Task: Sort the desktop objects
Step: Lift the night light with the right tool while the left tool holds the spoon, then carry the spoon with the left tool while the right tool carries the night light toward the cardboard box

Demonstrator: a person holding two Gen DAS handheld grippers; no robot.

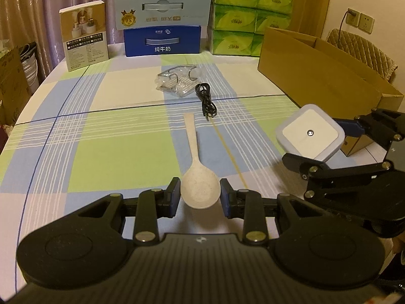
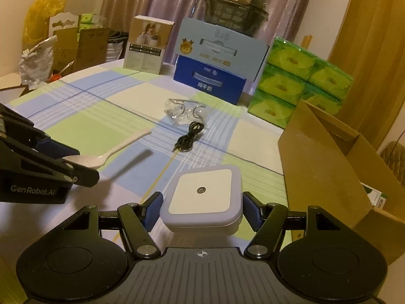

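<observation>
- On a table covered with a blue, green and white checked cloth, loose things lie in the middle, with boxes along the far edge.
- An open cardboard box stands at the right side of the table; in the right wrist view a small green and white packet shows inside it.
- At the far edge, a pale blue milk carton sits on top of a dark blue one.
- Right of the cartons is a stack of green tissue packs, wrapped in plastic.
- Left of the cartons a tall printed box stands upright.
- The left gripper is near the table's front edge. Its blue-padded fingers grasp the bowl of a spoon from both sides.
- The right gripper is to the right of the left one, close to the cardboard box. Its fingers are clamped on the sides of a night light.
- The night light is a square white block with a small round sensor at its middle. It is held off the cloth.
- The spoon is cream, with its handle pointing away toward the far edge. It casts a shadow on the cloth in the right wrist view.
- A clear plastic packet lies at the middle of the table.
- A coiled black cable with an audio plug lies just right of the packet and nearer.
</observation>
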